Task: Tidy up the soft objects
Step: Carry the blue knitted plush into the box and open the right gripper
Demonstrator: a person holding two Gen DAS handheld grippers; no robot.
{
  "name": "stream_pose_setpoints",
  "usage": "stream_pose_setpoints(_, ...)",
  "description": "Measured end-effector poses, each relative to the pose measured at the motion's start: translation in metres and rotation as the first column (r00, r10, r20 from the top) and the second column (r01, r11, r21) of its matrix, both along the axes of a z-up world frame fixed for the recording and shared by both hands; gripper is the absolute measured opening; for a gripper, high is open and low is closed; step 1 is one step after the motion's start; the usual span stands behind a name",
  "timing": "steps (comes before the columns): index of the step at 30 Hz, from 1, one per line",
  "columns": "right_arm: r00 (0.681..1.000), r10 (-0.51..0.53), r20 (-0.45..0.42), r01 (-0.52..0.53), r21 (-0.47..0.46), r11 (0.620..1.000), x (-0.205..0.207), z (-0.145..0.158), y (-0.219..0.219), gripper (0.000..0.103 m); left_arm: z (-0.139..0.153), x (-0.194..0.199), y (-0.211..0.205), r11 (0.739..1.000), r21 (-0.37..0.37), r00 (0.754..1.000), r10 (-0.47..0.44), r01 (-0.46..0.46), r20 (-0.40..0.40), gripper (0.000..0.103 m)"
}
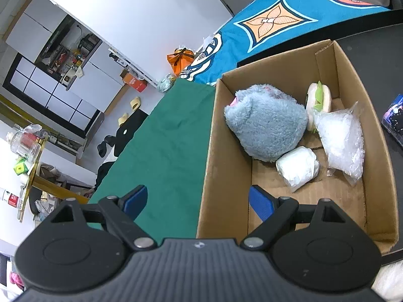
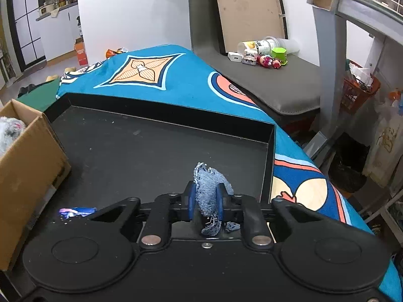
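A cardboard box (image 1: pixel 224 156) holds a grey-blue plush toy (image 1: pixel 267 123), a white wrapped bundle (image 1: pixel 298 167), a clear plastic bag (image 1: pixel 340 138) and a soft burger toy (image 1: pixel 318 100). My left gripper (image 1: pixel 199 201) stands open over the box's near left wall, with nothing between its blue pads. In the right wrist view my right gripper (image 2: pixel 206 198) is shut on a small piece of blue denim cloth (image 2: pixel 210 186), pinched between the pads above the black tray (image 2: pixel 151 146). The same box (image 2: pixel 27 166) stands at the tray's left.
A green cloth (image 1: pixel 166 146) lies left of the box. A blue patterned blanket (image 2: pixel 161 75) spreads behind the tray. A small blue packet (image 2: pixel 76 211) lies on the tray near my right gripper. Toys and cups (image 2: pixel 264 52) sit on a grey bench at the back.
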State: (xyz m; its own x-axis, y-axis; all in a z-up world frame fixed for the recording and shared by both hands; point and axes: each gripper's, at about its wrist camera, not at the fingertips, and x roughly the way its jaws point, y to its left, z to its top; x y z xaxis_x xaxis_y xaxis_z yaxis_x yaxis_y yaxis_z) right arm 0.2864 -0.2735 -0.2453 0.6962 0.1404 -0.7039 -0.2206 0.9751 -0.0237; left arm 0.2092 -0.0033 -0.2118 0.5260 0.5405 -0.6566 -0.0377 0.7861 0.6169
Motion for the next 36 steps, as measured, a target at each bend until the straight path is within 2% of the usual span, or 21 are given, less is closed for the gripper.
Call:
stream_pose_setpoints(5, 1.0, -0.018, -0.011, 0.019, 0.044, 0.999, -0.007, 0.008, -0.006, 0.013, 0.002, -0.001, 0.0, 1.0, -0.013, 1.0, -0.003, 0.003, 0.009, 0.087)
stream_pose_setpoints(9, 0.998, -0.038, -0.051, 0.045, 0.149, 0.988, -0.012, 0.018, -0.012, 0.013, 0.003, -0.001, 0.002, 1.0, -0.029, 1.0, -0.007, 0.007, 0.012, 0.087)
stream_pose_setpoints(21, 0.999, 0.043, 0.011, -0.043, 0.09, 0.995, -0.041, 0.056, 0.018, 0.013, 0.007, -0.007, 0.01, 0.996, -0.093, 1.0, -0.015, 0.017, 0.025, 0.087)
stream_pose_setpoints(23, 0.998, 0.064, -0.006, -0.063, 0.122, 0.991, -0.042, 0.059, 0.022, 0.013, 0.009, -0.009, 0.012, 0.995, -0.103, 0.999, -0.013, 0.016, 0.029, 0.087)
stream_pose_setpoints(36, 0.99, 0.132, 0.042, -0.136, 0.114, 0.984, -0.062, 0.093, 0.064, 0.013, 0.012, -0.012, 0.024, 0.982, -0.19, 0.999, 0.0, 0.006, 0.032, 0.084)
